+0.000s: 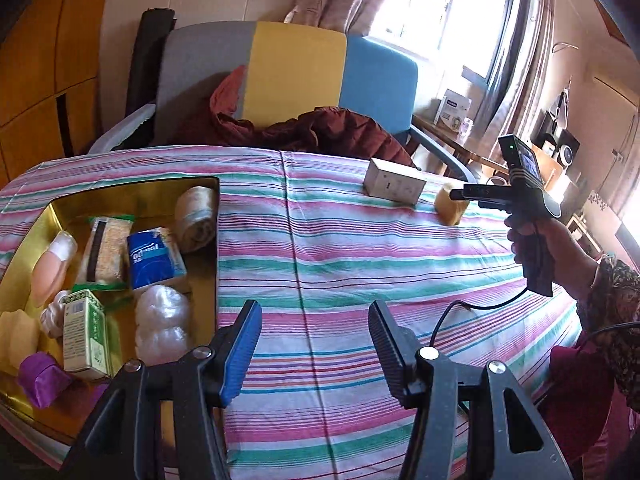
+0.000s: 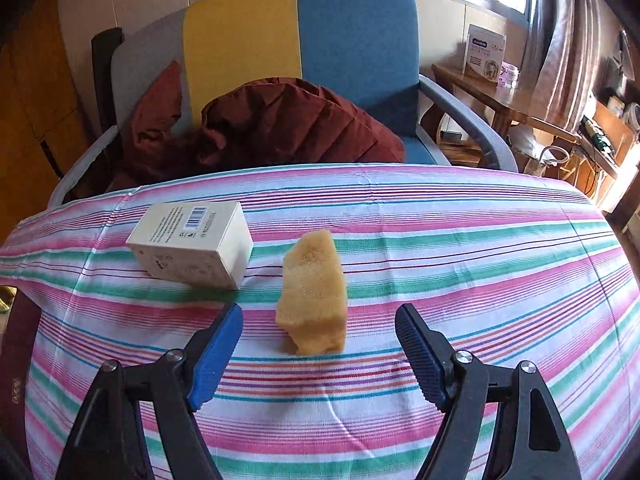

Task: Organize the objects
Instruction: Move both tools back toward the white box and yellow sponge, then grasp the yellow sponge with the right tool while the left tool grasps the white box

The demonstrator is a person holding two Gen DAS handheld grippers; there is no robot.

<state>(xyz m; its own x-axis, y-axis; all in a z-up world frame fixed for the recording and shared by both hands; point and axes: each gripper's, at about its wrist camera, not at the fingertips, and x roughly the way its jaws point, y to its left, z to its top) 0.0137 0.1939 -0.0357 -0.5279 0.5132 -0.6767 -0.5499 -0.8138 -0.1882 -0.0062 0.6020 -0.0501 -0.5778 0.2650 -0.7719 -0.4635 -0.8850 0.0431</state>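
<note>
A yellow sponge [image 2: 314,294] stands on the striped tablecloth, just ahead of my open right gripper [image 2: 319,316], between the lines of its fingers. A white box [image 2: 192,244] lies to the sponge's left. In the left wrist view the sponge [image 1: 450,208] and the white box [image 1: 394,185] sit at the far right of the table, with the right gripper [image 1: 456,194] right by the sponge. My left gripper [image 1: 315,312] is open and empty above the cloth, right of a gold tray [image 1: 218,216] that holds several small items.
The tray holds a blue tissue pack [image 1: 154,256], a green-and-white box [image 1: 86,330], a purple item [image 1: 40,378] and other things. A grey, yellow and blue armchair [image 2: 304,48] with a maroon jacket [image 2: 276,128] stands behind the table. The table edge [image 2: 360,168] is just beyond the sponge.
</note>
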